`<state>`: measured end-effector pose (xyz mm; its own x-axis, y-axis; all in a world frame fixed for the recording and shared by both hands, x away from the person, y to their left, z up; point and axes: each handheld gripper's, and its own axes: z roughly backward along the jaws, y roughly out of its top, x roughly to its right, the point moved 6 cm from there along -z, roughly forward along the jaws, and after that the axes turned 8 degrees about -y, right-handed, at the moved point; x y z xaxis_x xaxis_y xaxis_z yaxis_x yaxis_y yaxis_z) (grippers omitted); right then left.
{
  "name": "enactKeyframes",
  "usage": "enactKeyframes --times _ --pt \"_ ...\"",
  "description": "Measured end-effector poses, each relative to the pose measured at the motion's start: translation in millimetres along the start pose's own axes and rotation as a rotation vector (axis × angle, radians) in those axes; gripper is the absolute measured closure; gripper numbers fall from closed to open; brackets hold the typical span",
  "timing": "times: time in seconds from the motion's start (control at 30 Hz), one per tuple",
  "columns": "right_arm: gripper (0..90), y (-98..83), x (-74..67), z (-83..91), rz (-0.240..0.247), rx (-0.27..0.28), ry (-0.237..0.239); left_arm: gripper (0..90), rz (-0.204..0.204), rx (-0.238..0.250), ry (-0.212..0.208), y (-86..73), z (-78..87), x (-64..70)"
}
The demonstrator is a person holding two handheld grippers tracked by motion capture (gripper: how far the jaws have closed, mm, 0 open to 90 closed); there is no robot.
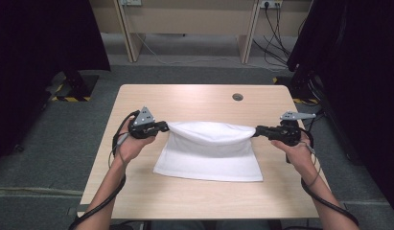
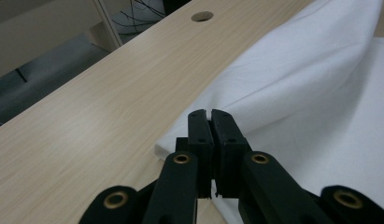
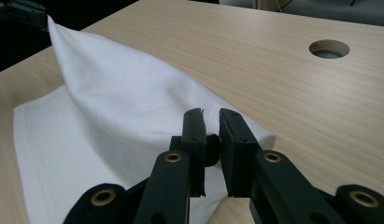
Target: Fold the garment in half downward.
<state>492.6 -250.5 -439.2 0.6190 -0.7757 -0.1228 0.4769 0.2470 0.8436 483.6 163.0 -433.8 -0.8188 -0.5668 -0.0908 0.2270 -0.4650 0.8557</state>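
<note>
No text, label, brand, number or sign can be read anywhere in these views. The white cloth (image 1: 209, 153) is plain and unprinted, the pale wood surface (image 1: 194, 98) bears no marking, and the black gripper parts show only bare brass rivets. The yellow-and-black striped strips on the floor (image 1: 70, 98) carry no lettering, and the wall sockets at the far edge are too small and blurred to show any writing.

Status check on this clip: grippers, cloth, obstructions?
Left gripper and right gripper each shut on a far corner of the white cloth. Far edge lifted, near edge on wooden table. Nothing obstructing.
</note>
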Motion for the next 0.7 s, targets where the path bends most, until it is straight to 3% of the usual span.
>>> enactKeyframes --times 0.23,0.7 --pt "81.2 -4.8 -5.7 3.5 0.020 -0.007 0.009 86.6 0.002 -0.004 -0.004 -9.3 2.9 6.5" --pt "81.1 -10.4 -13.6 13.2 0.042 0.000 0.015 86.5 -0.031 -0.013 -0.005 -14.4 14.0 22.0"
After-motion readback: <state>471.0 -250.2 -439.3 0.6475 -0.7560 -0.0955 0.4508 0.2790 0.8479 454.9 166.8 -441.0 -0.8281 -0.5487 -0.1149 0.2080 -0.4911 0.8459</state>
